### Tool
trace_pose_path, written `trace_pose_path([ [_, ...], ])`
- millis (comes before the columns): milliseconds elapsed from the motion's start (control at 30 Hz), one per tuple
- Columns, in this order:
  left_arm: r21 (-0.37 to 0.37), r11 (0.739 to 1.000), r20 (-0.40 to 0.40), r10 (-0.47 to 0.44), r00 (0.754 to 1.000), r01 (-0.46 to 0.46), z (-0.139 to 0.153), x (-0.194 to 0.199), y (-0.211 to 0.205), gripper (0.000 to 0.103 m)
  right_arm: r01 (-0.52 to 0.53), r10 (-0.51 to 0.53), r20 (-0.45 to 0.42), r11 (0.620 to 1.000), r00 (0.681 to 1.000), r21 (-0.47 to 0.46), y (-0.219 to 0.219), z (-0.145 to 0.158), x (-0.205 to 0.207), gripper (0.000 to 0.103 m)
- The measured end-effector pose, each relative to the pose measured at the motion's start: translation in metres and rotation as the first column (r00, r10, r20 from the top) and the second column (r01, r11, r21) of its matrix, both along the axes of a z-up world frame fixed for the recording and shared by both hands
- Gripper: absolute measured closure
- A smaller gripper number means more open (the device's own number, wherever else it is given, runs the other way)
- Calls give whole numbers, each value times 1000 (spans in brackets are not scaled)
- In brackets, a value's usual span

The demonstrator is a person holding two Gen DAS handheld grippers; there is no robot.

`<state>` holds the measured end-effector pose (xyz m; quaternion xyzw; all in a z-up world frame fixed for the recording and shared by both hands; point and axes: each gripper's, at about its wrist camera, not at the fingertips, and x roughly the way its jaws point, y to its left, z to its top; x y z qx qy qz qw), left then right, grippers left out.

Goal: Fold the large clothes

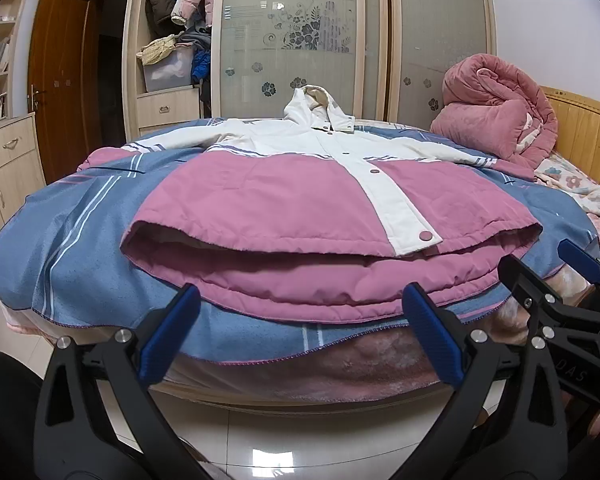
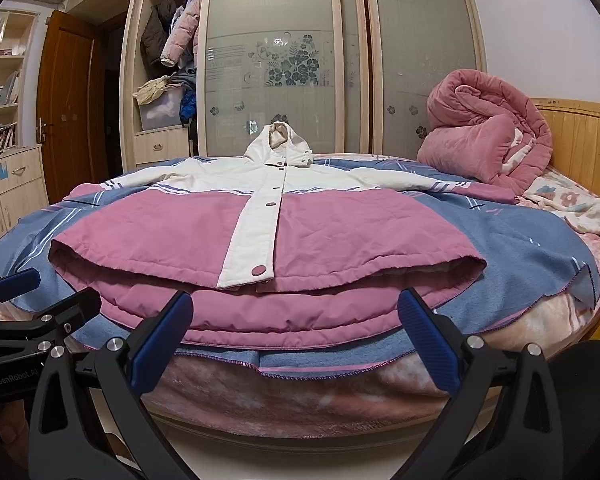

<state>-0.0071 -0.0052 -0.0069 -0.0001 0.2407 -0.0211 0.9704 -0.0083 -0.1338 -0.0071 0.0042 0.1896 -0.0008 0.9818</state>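
A pink and white hooded jacket [image 1: 268, 204] lies flat and buttoned on the bed, hood at the far end, sleeves spread to both sides, hem toward me; it also shows in the right wrist view [image 2: 172, 232]. My left gripper [image 1: 300, 300] is open and empty, just in front of the hem, not touching it. My right gripper [image 2: 296, 308] is open and empty, also just short of the hem. The right gripper shows at the right edge of the left wrist view [image 1: 572, 280], and the left gripper at the left edge of the right wrist view [image 2: 28, 300].
A blue striped blanket [image 1: 72, 248] covers the bed under the jacket. A rolled pink quilt [image 1: 500, 116] sits at the far right by the wooden headboard [image 1: 588, 128]. A wardrobe with glass doors [image 1: 292, 40] stands behind. Glossy tiled floor [image 1: 260, 440] lies below the grippers.
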Motion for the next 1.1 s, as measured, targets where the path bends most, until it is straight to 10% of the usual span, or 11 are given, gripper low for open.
trace_pose_path([
  [1100, 0, 1000, 0, -2, 1000, 2, -3, 1, -1, 2, 6, -6, -5, 1000, 1000, 1, -2, -1, 1, 1],
])
